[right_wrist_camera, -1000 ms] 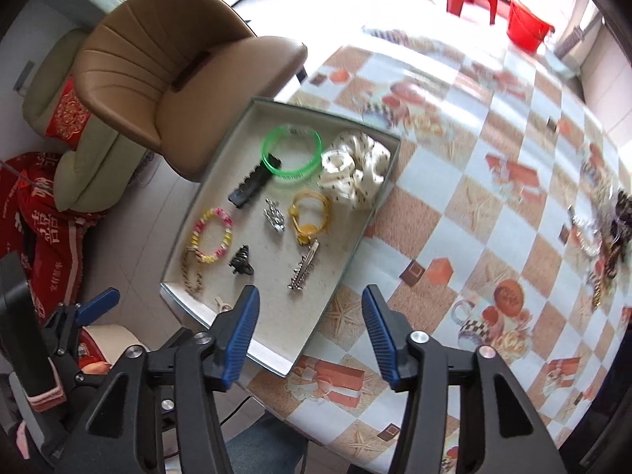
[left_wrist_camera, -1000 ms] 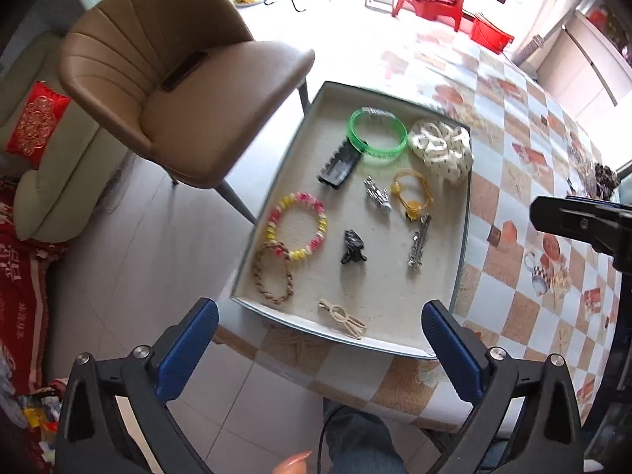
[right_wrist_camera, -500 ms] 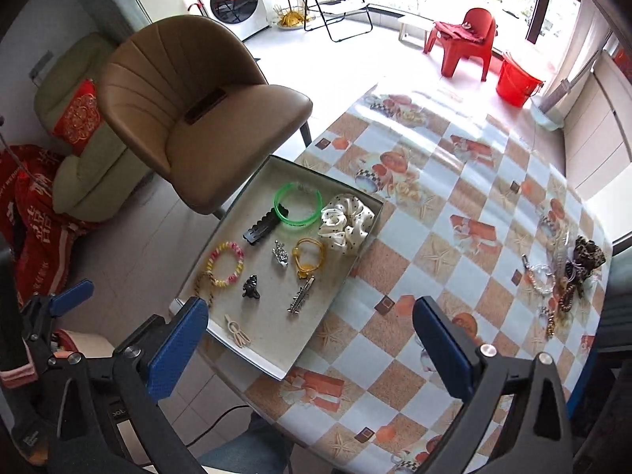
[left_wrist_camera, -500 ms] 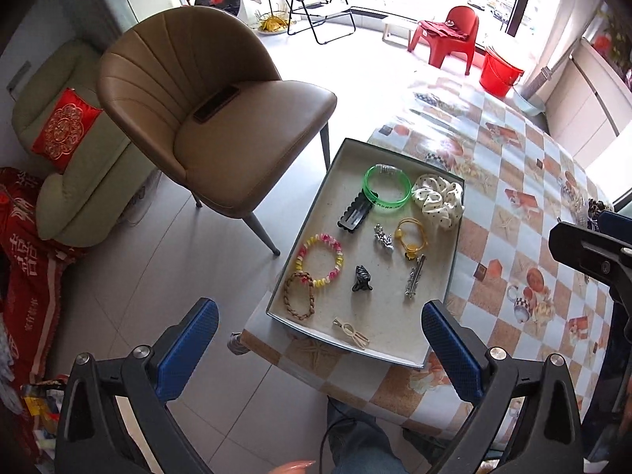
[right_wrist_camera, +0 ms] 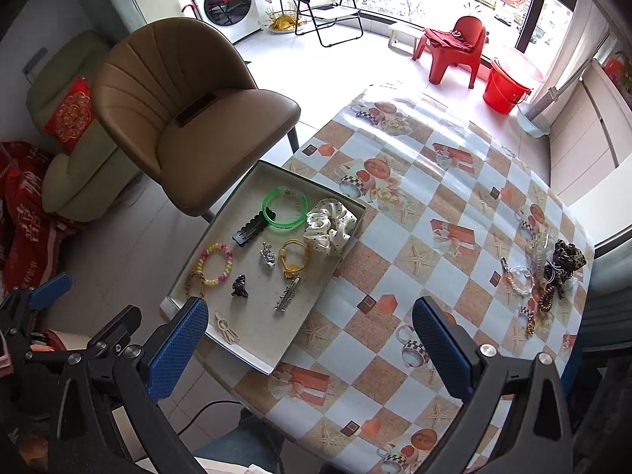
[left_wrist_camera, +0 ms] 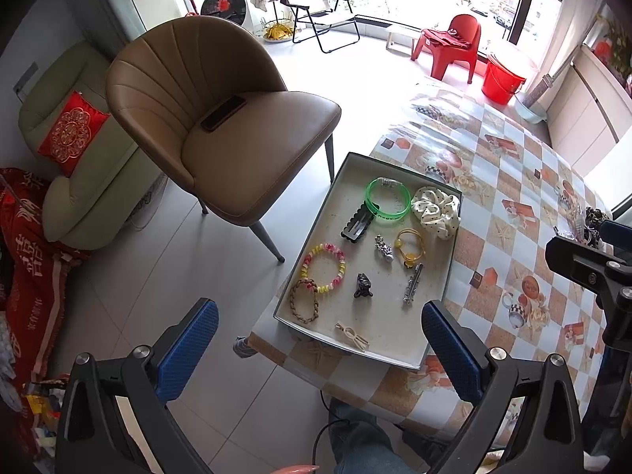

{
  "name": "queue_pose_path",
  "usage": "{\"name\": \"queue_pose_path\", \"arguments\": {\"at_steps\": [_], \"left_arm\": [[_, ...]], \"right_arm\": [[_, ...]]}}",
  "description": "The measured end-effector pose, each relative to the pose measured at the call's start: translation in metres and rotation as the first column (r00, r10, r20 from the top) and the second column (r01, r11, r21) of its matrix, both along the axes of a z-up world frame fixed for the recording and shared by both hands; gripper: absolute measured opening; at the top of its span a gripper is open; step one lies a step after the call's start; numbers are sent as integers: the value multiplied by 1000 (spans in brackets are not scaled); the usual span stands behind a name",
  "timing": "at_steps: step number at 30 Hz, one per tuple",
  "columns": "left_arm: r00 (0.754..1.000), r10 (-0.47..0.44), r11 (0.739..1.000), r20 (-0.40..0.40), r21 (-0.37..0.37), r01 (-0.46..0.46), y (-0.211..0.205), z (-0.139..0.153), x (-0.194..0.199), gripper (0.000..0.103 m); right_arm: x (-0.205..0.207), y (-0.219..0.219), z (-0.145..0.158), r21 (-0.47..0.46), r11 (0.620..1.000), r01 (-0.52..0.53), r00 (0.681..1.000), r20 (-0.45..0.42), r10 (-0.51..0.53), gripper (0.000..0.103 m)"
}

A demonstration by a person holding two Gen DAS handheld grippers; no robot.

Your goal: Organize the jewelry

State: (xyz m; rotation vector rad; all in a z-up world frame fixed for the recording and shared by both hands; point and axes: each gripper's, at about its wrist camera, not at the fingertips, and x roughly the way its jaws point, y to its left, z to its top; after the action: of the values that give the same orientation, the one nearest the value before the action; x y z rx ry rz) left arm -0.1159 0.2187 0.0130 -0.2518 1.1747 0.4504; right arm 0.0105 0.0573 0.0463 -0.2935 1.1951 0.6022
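Blue-padded, the left hand-held gripper [left_wrist_camera: 320,349] hangs with its jaws wide apart and holding nothing, above the near edge of the tray [left_wrist_camera: 451,252]. The right hand-held gripper [right_wrist_camera: 310,345] is likewise spread wide and empty over the checked table [right_wrist_camera: 454,205]. Inside the tray lie a green bangle [left_wrist_camera: 387,200], a white scrunchie [left_wrist_camera: 436,211], a black hair clip [left_wrist_camera: 357,227] and a beaded bracelet [left_wrist_camera: 323,266]. More jewelry [right_wrist_camera: 553,272] sits in a heap at the table's far right edge.
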Motion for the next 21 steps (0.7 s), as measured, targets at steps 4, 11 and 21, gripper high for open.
{"name": "queue_pose_path", "arguments": {"at_steps": [4, 11, 21], "left_arm": [[1000, -1, 1000, 0, 1, 1, 0, 1, 0, 103], [1000, -2, 1000, -3, -2, 2, 1, 2, 1, 103], [1000, 1, 1000, -3, -1, -1, 0, 2, 0, 103]], "right_arm": [[1, -1, 1, -1, 1000, 3, 1000, 2, -3, 103], [1, 0, 1, -2, 1000, 1, 1000, 1, -1, 103], [-1, -1, 0, -4, 1000, 1, 1000, -7, -1, 103]]}}
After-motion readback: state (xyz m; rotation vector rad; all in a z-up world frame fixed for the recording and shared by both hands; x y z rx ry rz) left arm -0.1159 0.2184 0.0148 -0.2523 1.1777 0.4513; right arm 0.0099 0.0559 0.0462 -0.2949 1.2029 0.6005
